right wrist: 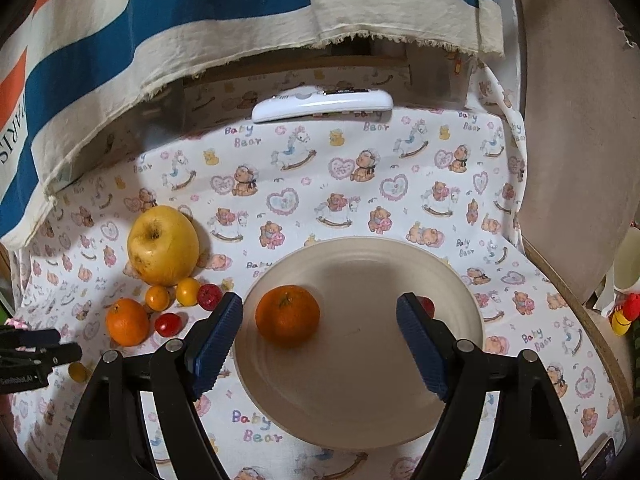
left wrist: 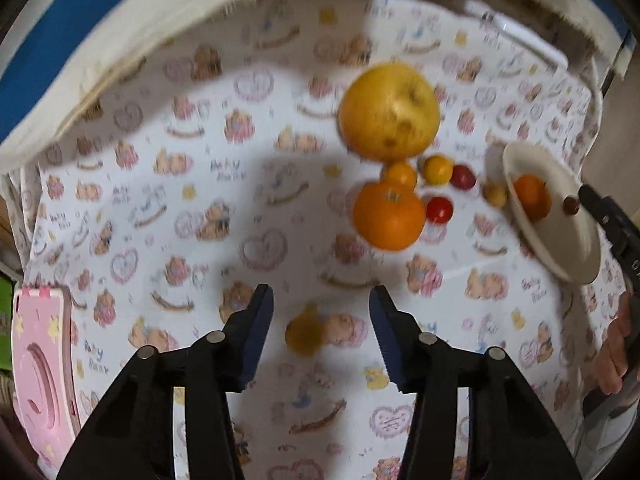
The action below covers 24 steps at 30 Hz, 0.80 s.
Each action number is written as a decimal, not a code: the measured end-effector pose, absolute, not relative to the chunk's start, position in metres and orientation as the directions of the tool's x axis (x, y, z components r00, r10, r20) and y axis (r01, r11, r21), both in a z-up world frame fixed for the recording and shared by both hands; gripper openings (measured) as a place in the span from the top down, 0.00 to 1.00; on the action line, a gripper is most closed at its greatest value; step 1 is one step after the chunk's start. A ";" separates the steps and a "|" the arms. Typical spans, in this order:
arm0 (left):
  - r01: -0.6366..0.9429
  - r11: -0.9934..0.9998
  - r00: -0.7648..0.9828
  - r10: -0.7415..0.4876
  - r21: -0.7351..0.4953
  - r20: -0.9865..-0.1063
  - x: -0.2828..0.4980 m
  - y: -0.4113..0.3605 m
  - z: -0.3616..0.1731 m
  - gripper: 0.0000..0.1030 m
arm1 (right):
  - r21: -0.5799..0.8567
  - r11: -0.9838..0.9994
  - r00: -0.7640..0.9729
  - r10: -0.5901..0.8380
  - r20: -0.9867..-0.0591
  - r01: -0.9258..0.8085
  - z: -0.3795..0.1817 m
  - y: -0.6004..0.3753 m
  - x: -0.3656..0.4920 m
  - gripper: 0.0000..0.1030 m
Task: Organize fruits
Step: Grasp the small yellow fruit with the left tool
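My left gripper (left wrist: 321,294) points down at the bear-print cloth. A small yellow fruit (left wrist: 305,334) lies between its fingers with a gap on each side, so it is open. Beyond it lie a yellow apple (left wrist: 390,112), an orange (left wrist: 389,216) and several small red, orange and yellow fruits. My right gripper (right wrist: 319,300) stands open over the cream plate (right wrist: 360,400). On that plate sit a second orange (right wrist: 287,316) and a small red fruit (right wrist: 426,306), half hidden behind the right finger. The apple (right wrist: 163,246) and loose orange (right wrist: 127,322) lie left of the plate.
A white remote (right wrist: 322,105) lies at the back under a hanging striped cloth (right wrist: 160,20). A pink object (left wrist: 40,360) sits at the table's left edge. A wooden rim (right wrist: 560,280) bounds the right side, with small bottles (right wrist: 624,316) past it.
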State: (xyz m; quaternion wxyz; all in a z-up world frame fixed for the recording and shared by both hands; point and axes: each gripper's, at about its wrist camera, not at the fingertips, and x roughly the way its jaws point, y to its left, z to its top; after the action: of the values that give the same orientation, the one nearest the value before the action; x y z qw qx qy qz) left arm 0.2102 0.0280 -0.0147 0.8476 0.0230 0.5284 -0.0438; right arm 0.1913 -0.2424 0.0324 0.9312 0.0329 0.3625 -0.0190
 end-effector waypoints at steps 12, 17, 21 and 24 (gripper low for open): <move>0.107 0.994 0.360 -0.035 0.004 -0.932 0.213 0.029 -0.033 0.65 | 0.004 0.999 0.731 -0.029 -0.681 0.043 0.031 -0.234 0.191 0.22; 0.095 0.995 0.351 -0.029 0.005 -0.936 0.213 0.036 -0.037 0.65 | 0.001 0.999 0.711 -0.034 -0.703 0.049 0.026 -0.235 0.195 0.22; 0.100 0.995 0.359 -0.047 -0.012 -0.932 0.208 0.037 -0.035 0.78 | -0.015 0.999 0.707 -0.047 -0.705 0.051 0.024 -0.234 0.196 0.22; 0.107 0.994 0.384 -0.068 -0.029 -0.921 0.201 0.037 -0.029 0.78 | -0.041 0.997 0.712 -0.071 -0.698 0.060 0.025 -0.233 0.195 0.22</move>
State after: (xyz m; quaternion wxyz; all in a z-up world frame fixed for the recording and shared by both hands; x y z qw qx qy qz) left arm 0.2014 0.0370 -0.0291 0.8318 0.0173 0.5524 -0.0525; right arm 0.1954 -0.2333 0.0252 0.9252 -0.0075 0.3778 -0.0355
